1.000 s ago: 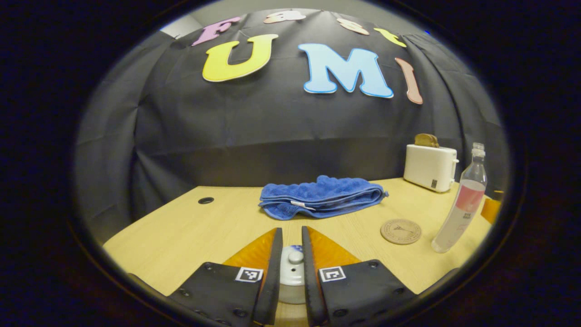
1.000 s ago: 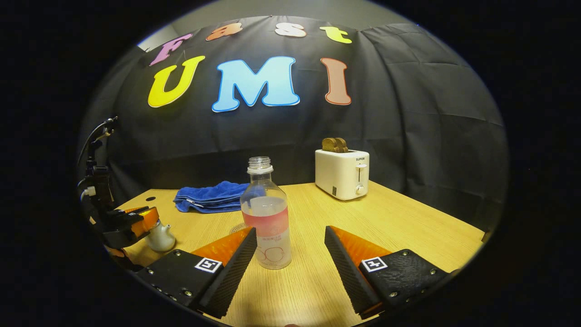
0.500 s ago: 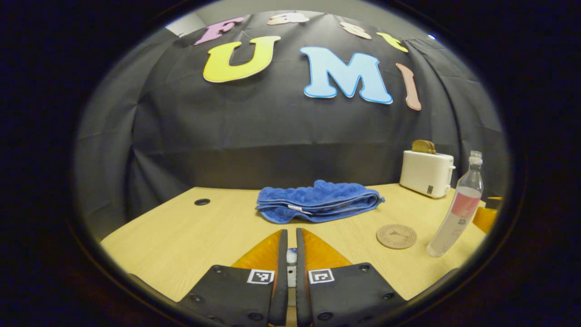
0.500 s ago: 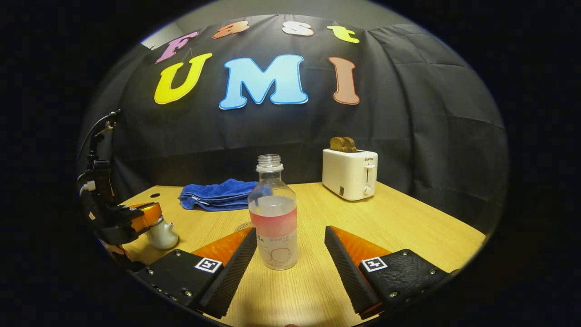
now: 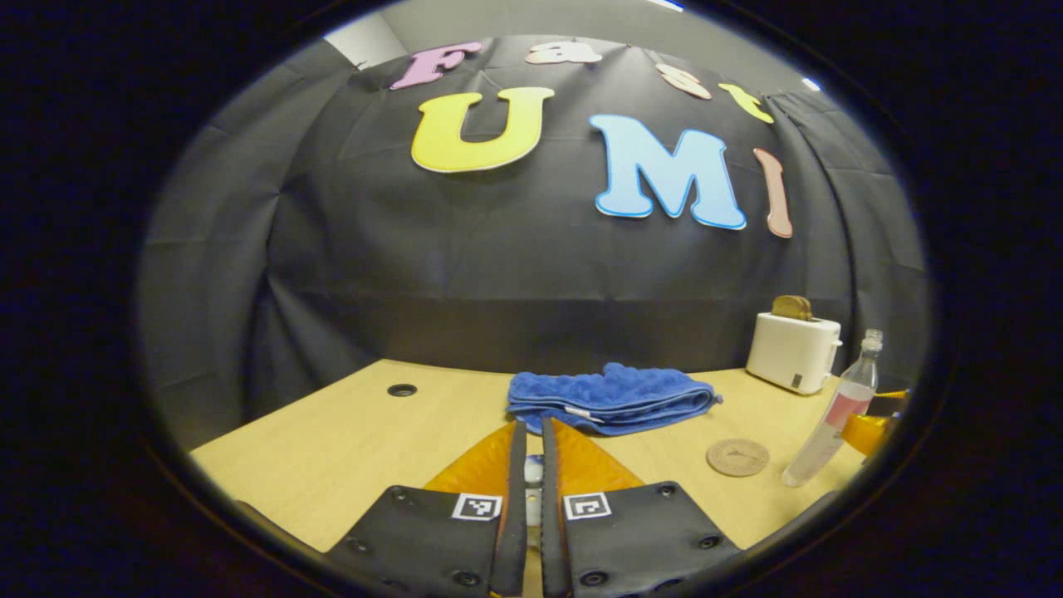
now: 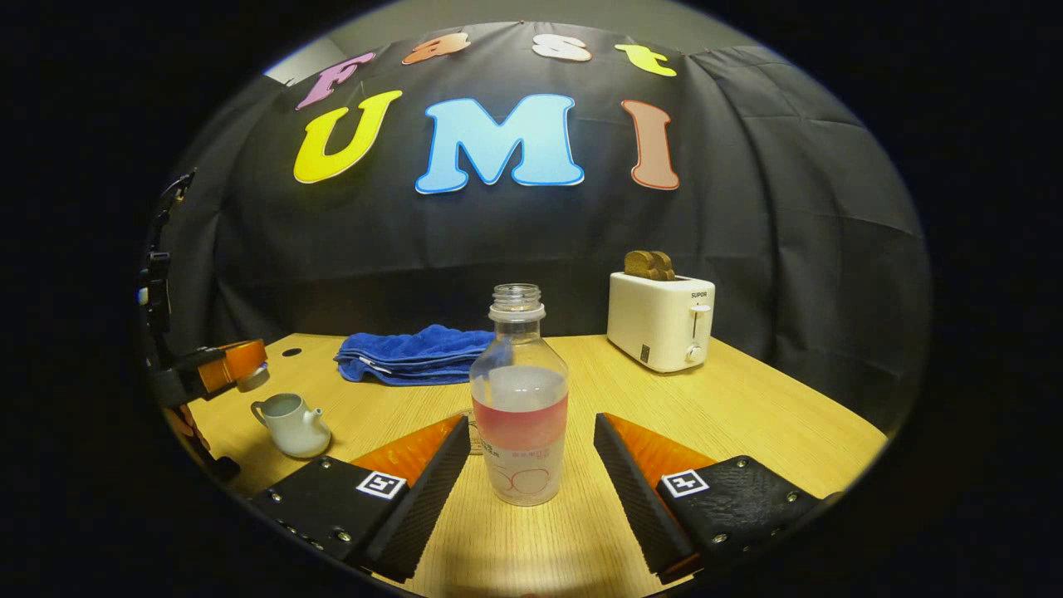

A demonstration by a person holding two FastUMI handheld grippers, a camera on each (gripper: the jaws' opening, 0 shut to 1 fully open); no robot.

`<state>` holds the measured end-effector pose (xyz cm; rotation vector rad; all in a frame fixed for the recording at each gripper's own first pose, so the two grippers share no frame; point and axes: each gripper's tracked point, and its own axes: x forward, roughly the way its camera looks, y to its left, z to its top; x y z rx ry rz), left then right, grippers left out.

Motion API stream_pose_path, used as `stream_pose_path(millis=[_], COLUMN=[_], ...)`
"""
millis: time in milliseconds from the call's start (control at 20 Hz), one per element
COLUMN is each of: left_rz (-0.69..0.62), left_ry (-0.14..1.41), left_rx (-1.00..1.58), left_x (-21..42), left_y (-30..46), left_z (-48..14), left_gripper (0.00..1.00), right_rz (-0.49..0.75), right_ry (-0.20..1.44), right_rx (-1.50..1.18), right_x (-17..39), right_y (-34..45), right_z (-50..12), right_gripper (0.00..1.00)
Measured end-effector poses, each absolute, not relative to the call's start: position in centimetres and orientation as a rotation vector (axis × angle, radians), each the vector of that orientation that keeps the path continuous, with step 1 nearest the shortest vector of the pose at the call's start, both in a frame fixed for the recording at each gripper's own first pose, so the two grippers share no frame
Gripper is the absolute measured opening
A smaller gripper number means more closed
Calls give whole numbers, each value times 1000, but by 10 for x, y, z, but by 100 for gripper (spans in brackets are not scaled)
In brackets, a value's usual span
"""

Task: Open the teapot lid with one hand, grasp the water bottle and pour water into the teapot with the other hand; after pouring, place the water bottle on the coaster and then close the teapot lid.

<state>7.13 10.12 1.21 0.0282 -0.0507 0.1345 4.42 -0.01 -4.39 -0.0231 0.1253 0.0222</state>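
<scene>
I see the table (image 6: pixel 747 415) across the lower frame, toaster (image 6: pixel 660 320) right of centre, towel (image 6: pixel 415 355) left of centre. Bottle (image 6: pixel 519 407) stands uncapped at lower centre between my right gripper (image 6: pixel 531 465) fingers, spread wide, not touching it. Pot (image 6: pixel 291 423) sits open at lower left. Left gripper (image 5: pixel 529 473) is pinched nearly closed on the lid (image 6: pixel 252 378), held above the pot. Coaster (image 5: pixel 737 457) lies lower right in the left gripper view, beside the bottle.
</scene>
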Motion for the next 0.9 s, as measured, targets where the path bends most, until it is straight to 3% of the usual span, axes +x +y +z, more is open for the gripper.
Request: stream_pose_path(millis=[500,750,900], left_rz=[343,383,388], left_ry=[-26,-10,-7], left_rx=[44,15,8], left_x=[51,45,44], left_y=[219,244,247], left_z=[5,-4,-5], left_gripper=[14,14,14], right_rz=[21,19,26], right_ry=[207,211,194], right_rx=[0,-47,-118], right_x=[72,75,76], right_y=[1,5,12], right_z=[-68,-71,-65], right_gripper=[96,81,80])
